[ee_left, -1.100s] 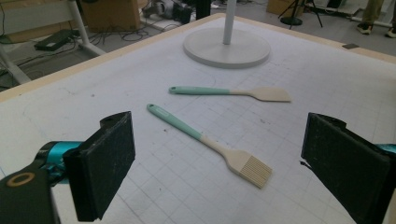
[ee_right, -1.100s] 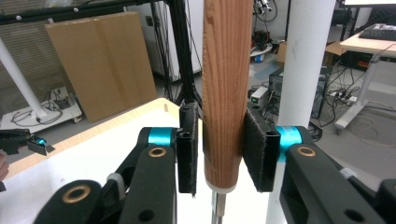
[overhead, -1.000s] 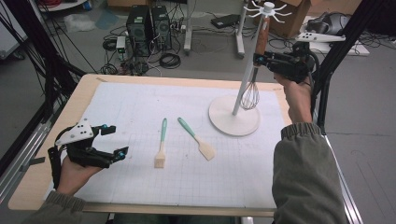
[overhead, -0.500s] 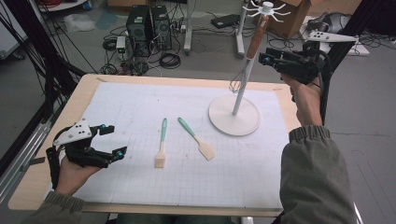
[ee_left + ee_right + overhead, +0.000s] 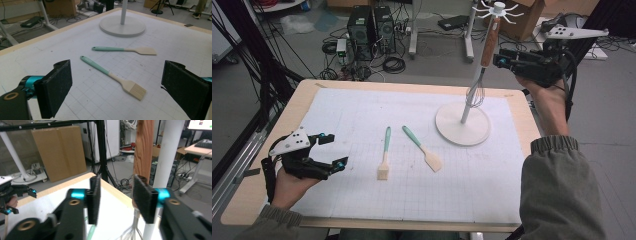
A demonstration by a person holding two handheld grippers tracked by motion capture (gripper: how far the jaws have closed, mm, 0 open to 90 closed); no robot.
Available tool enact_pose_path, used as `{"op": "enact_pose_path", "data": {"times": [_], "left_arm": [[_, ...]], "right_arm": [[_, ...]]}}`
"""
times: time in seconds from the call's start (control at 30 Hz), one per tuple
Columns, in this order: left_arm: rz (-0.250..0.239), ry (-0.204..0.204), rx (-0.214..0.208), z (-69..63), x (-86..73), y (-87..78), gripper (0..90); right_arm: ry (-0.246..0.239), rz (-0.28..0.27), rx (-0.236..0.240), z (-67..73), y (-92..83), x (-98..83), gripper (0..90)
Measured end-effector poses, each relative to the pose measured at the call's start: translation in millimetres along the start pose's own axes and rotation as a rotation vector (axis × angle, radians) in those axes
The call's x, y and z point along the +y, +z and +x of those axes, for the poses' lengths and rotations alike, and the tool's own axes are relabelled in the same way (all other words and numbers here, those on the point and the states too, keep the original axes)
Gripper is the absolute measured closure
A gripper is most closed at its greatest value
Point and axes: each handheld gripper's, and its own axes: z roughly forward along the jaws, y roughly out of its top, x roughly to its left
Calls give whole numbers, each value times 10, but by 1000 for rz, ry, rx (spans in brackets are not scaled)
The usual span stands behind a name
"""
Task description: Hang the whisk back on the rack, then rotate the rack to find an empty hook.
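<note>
white mat (image 5: 362, 115); right hand-held gripper (image 5: 498, 60) beside hanging whisk (image 5: 484, 62).

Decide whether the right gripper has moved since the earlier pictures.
Yes. The right gripper has drawn up and rightward off the whisk, judged against the stand's pole.

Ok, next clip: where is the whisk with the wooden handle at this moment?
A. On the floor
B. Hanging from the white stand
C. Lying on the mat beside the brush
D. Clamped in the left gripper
B. The whisk hangs from a hook at the top of the white stand, wires down, while the brush and spatula lie on the mat.
</note>
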Motion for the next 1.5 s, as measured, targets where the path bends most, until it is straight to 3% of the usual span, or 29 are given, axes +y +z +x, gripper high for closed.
{"op": "enact_pose_path", "data": {"times": [0.37, 0.77, 0.93, 1.3, 1.5], "left_arm": [[0, 8, -6, -21, 12, 5, 103], [1, 3, -6, -9, -4, 9, 102], [1, 2, -8, 2, -2, 11, 103], [3, -6, 0, 33, -16, -2, 103], [-5, -3, 1, 23, 2, -21, 105]], "right_arm": [[-28, -11, 34, 45, 4, 59, 774], [-50, -20, 34, 36, -42, 155, 892], [-57, -32, 43, 33, -45, 220, 893], [-60, -31, 1, -44, 19, 423, 893], [-47, -31, -13, -46, 69, 437, 894]]}}
